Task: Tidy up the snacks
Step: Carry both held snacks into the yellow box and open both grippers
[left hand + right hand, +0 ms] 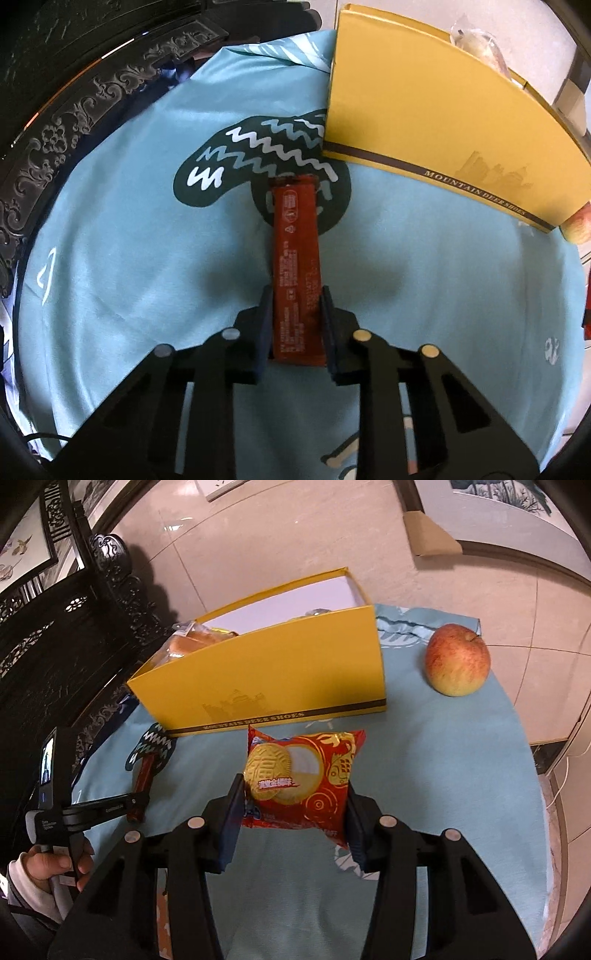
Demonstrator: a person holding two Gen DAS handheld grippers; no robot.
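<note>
We see a dark red snack bar (295, 266) with pale small print between the black fingers of the left tool (295, 325). The right tool (293, 812), also black with dark blue pads, flanks a red biscuit packet (301, 782) patterned in gold swirls, showing a yellow round biscuit. Beyond both tools stands a mustard-yellow box (266, 672) with a dark brown stripe. Right of it sits a red-and-yellow apple (457, 660). The cloth (129, 240) is light blue with a dark green, white-zigzagged shape.

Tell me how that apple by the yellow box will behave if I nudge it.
The apple is round and rests loose on the blue cloth, so it would probably roll, perhaps toward the table edge. Its smooth skin may slip between flat pads. It looks firm and fairly heavy.
</note>
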